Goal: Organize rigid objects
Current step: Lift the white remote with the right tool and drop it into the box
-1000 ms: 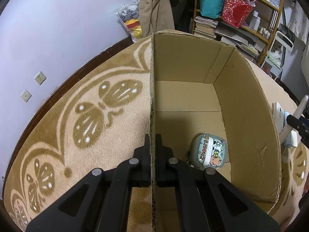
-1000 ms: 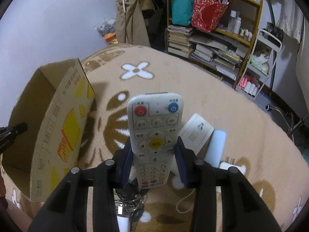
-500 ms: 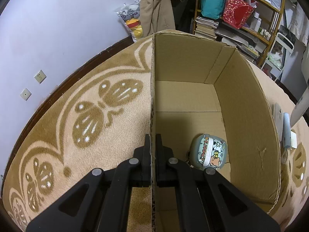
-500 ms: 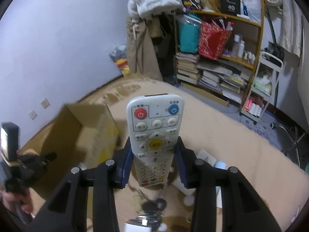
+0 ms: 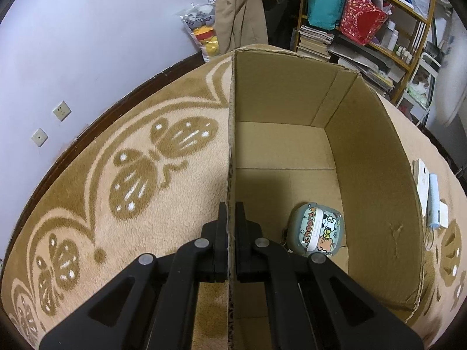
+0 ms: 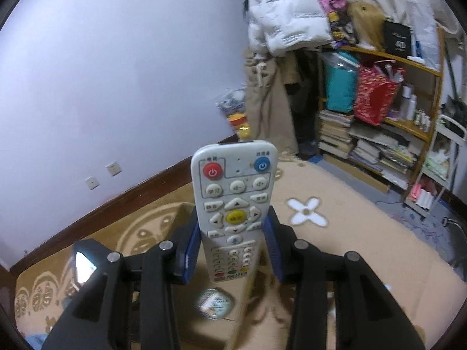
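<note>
Since a second ago the right wrist view has swung up from the carpet to take in far more of the lilac wall [image 6: 116, 73] and the piled shelves, and the cardboard box [image 5: 364, 151], then off to the left with its printed side showing, now lies low and blurred directly beneath the carried remote; the left wrist view is unchanged apart from a dark gripper tip gone from its right edge. The room has a beige carpet [image 5: 140, 134] with a brown butterfly pattern, a dark skirting board, two wall sockets, hanging coats and a wooden shelf unit [image 6: 408, 122] crowded with books and bags. The right gripper [image 6: 233, 233] is raised and angled downward, its blue-padded jaws grasping a white remote control [image 6: 235, 201] by the sides, buttons facing the camera. The left gripper [image 5: 231, 233] points steeply down, clenched on the box's near wall, one finger on each side. Inside the box, on its floor near the right wall, sits a small cartoon-printed case [image 5: 318, 229].
</note>
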Tool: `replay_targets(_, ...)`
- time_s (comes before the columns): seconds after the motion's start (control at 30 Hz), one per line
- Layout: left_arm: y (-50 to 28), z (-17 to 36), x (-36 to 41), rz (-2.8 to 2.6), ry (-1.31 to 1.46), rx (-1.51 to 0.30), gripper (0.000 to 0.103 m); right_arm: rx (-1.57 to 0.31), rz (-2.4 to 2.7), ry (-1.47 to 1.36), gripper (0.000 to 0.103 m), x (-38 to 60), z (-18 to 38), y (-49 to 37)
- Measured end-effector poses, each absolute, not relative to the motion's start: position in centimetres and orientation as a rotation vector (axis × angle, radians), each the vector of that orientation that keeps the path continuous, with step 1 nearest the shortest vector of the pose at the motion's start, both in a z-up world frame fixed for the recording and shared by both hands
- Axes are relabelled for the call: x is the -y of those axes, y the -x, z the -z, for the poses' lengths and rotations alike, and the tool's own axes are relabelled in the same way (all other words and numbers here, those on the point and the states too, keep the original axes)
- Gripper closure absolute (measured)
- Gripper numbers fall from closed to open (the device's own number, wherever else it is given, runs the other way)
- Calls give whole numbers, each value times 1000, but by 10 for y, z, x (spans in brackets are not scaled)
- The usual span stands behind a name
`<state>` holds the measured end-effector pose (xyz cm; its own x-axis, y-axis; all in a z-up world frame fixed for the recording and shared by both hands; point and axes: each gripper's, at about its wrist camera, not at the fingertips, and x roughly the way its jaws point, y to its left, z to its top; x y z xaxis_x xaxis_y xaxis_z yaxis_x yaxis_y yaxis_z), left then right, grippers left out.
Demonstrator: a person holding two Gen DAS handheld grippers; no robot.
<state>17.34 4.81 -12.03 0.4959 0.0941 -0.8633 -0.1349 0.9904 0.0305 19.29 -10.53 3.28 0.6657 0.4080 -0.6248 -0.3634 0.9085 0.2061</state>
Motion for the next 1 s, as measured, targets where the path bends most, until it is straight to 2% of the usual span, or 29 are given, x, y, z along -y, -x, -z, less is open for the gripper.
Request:
replay_targets(0.57,-173,121,-49,-135,35,-1044,100,-986,-450,-8,59,60,59,-214)
replay_targets(0.77,-174,122,-52,-135,59,-1047,100,-1028,-436,-36,59,63,72,-228)
replay_targets(0.97,-175,123,-53,-136,61,-1050,100,-986,-445,-89,57,66,61,-227)
replay_targets(1.0,-175,123,-53,-136,60,-1050,100,-976,-451,-91,51,67,58,-226)
